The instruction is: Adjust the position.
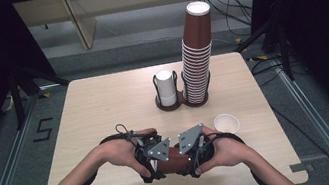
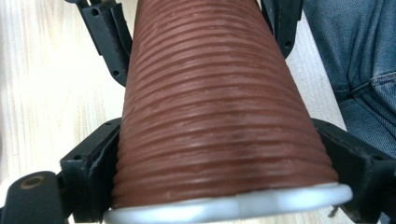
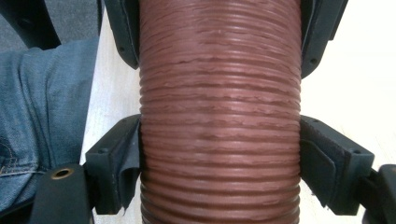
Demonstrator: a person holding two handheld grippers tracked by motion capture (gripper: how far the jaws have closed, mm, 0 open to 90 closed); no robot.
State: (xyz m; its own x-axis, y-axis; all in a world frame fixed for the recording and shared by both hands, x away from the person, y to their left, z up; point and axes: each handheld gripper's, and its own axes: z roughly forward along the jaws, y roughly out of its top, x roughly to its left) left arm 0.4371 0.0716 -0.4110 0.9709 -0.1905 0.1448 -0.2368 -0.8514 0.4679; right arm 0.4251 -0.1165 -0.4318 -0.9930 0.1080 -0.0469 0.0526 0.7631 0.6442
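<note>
A brown ribbed paper cup (image 1: 176, 159), or perhaps a short nest of them, lies level between the two grippers at about six o'clock on the table, near the front edge, its white rim turned toward the left gripper (image 1: 151, 161). From the left gripper view the cup (image 2: 219, 112) widens toward the camera, and that gripper's jaws press on it at either side near the rim, part-way closed. The right gripper (image 1: 194, 157) clasps the narrower end; in its own view both jaws sit hard against the ribbed wall (image 3: 219, 112), so it too has hold of the cup at a middling width. What the cup holds inside I cannot tell. At about four o'clock from the grippers' far side, just beyond the right hand, a small white cup (image 1: 226, 123) stands upright and looks bare inside. At twelve o'clock a dark two-ring holder (image 1: 181, 100) carries a white cup (image 1: 166, 88) upside down in its left ring and a tall leaning stack of brown cups (image 1: 198, 56) in its right, the top one open. The light wooden table (image 1: 86, 121) lies bare to the left, from seven round to eleven o'clock, and the right edge runs near the small cup.
</note>
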